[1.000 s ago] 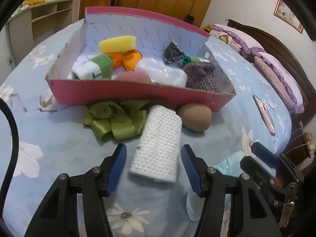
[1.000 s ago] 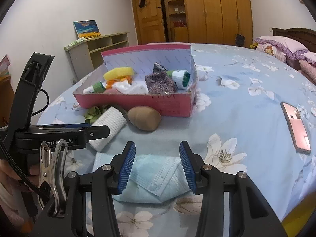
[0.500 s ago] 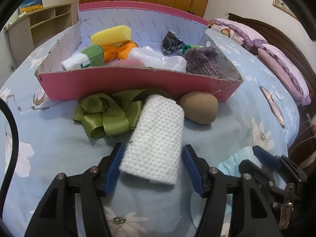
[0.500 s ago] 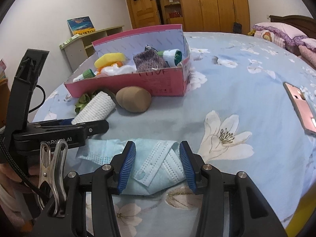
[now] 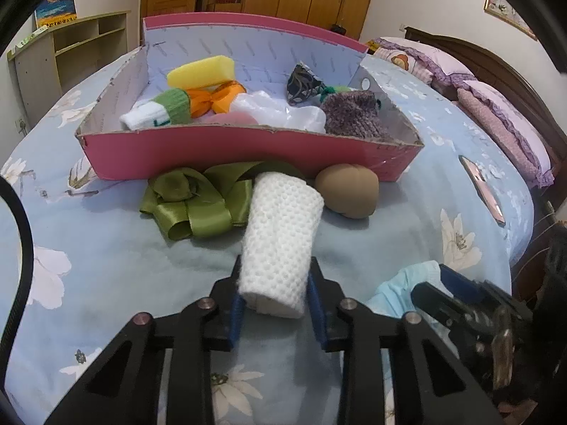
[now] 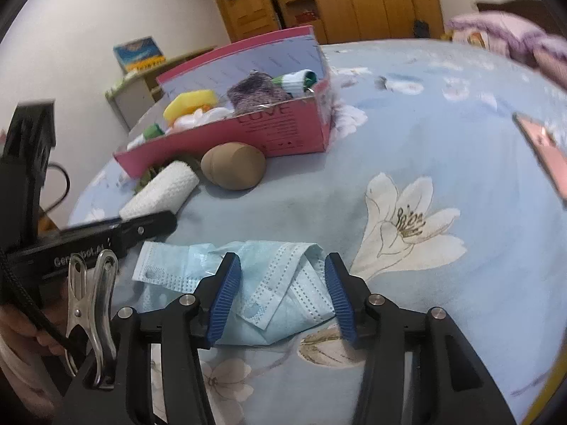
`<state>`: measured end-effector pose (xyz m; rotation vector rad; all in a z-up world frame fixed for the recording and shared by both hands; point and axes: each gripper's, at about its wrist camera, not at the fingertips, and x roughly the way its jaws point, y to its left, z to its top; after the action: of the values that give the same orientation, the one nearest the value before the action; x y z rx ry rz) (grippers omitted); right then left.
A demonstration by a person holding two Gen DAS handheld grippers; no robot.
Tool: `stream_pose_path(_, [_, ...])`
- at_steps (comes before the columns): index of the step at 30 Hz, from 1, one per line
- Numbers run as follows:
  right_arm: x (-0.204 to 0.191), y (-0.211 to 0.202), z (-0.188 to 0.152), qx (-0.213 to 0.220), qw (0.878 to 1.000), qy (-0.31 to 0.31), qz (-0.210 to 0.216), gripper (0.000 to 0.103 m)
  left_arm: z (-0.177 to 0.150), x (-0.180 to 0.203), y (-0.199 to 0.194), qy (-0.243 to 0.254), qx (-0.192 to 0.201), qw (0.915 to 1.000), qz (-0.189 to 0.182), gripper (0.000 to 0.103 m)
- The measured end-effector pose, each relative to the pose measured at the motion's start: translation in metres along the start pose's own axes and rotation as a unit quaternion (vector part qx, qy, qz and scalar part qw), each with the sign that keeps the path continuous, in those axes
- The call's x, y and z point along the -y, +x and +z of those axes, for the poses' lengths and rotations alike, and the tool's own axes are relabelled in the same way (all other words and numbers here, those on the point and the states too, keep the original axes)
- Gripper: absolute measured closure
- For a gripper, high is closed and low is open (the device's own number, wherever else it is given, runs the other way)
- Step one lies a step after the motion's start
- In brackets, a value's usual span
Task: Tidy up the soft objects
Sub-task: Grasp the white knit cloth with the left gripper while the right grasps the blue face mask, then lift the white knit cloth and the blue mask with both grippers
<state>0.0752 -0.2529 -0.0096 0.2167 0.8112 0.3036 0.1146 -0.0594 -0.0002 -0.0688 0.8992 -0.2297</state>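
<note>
On the bed's flowered blue sheet (image 5: 88,255), just in front of the pink cardboard box (image 5: 230,156), a rolled white knitted cloth (image 5: 283,237) lies between a green satin ribbon (image 5: 198,205) and a tan rounded cushion (image 5: 349,191). The left tool (image 5: 276,304) is closing, its blue pads pressing the cloth's near end from both sides. The right tool (image 6: 280,297) is opening, its pads apart astride a crumpled light-blue face mask (image 6: 269,283) without squeezing it. The box holds a yellow sponge (image 5: 200,71), socks and a purple knit piece (image 5: 354,117).
</note>
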Motion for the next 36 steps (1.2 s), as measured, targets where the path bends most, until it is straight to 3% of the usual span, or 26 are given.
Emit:
stream_pose_path(10, [-0.004, -0.007, 0.001, -0.008, 1.0, 0.005, -0.002, 0.051, -0.008, -0.012, -0.02, -0.006, 0.008, 0.9999, -0.005, 0.077])
stream_pose_path(15, [-0.006, -0.026, 0.006, 0.032, 0.998, 0.013, -0.055, 0.05, -0.009, -0.023, -0.033, -0.019, 0.02, 0.9996, -0.004, 0.078])
stream_pose_path(20, [-0.004, -0.02, 0.0, -0.011, 0.999, 0.021, -0.043, 0.045, -0.016, -0.034, -0.038, -0.033, 0.021, 0.9992, -0.004, 0.078])
stream_pose_path(23, [-0.007, -0.019, -0.009, -0.009, 0.999, 0.017, -0.046, 0.041, -0.019, -0.038, -0.039, -0.038, 0.02, 0.9991, -0.003, 0.078])
stream_pose_path(27, [-0.009, -0.004, -0.005, -0.015, 0.999, 0.037, -0.014, 0.034, -0.021, -0.044, -0.044, -0.052, 0.022, 0.9984, -0.003, 0.078])
stream_pose_path(29, [-0.01, 0.003, -0.003, -0.01, 0.999, 0.051, -0.003, 0.026, -0.023, -0.046, -0.047, -0.053, 0.025, 0.9983, 0.001, 0.078])
stream_pose_path(36, [-0.019, 0.004, -0.007, -0.01, 0.999, 0.04, -0.014, 0.025, -0.024, -0.053, -0.049, -0.061, 0.029, 0.9977, 0.003, 0.078])
